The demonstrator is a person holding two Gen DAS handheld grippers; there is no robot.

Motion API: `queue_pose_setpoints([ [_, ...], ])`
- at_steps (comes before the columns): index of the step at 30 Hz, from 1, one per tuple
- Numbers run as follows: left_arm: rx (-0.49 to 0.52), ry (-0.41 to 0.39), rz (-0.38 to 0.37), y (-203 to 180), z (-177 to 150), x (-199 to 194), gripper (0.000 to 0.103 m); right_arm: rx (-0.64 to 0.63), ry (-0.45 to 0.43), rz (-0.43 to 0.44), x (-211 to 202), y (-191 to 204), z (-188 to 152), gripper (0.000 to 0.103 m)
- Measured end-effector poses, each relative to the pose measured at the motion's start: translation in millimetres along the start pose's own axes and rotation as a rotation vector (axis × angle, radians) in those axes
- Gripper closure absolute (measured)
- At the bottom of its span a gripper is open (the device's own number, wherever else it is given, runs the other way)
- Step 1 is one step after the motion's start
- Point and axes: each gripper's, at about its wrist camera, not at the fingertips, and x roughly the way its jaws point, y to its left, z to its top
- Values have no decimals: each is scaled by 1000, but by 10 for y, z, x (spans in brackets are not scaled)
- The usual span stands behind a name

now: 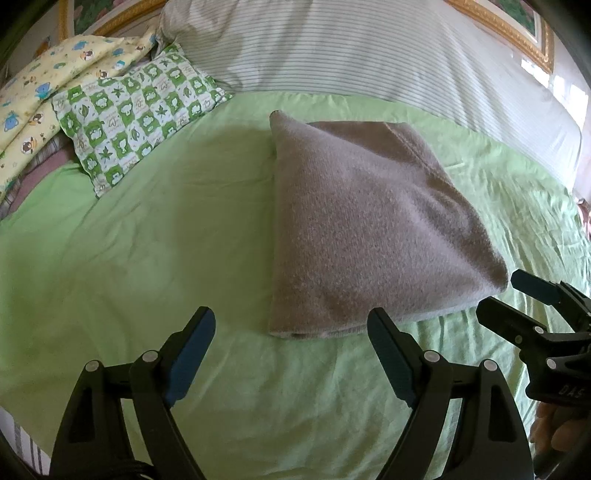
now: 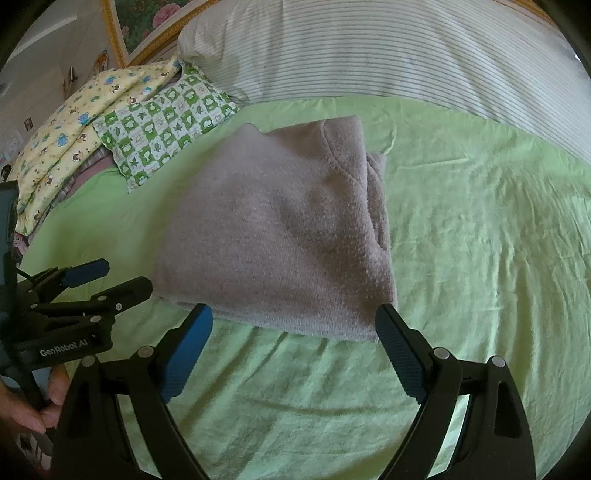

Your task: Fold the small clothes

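Observation:
A grey knitted garment (image 1: 369, 225) lies folded into a thick rectangle on the green bed sheet (image 1: 166, 229); it also shows in the right wrist view (image 2: 280, 236). My left gripper (image 1: 291, 321) is open and empty, just in front of the garment's near left edge. My right gripper (image 2: 293, 317) is open and empty, its fingertips at the garment's near edge. The right gripper also shows in the left wrist view (image 1: 509, 295), open beside the garment's near right corner. The left gripper shows in the right wrist view (image 2: 122, 277), open at the garment's near left corner.
A green-and-white checked pillow (image 1: 136, 114) and a yellow cartoon-print quilt (image 1: 40, 99) lie at the far left. A large striped pillow (image 1: 369, 48) runs along the back by a gold-framed headboard (image 1: 517, 26). The wrinkled sheet (image 2: 480, 240) spreads right of the garment.

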Motion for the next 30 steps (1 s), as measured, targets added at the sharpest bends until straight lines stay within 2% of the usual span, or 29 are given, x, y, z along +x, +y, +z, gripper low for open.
queue_pose_setpoints([
  [30,-2,-7,-5,18,46,-25,18,3,-16,1,-17,-46,35,13],
])
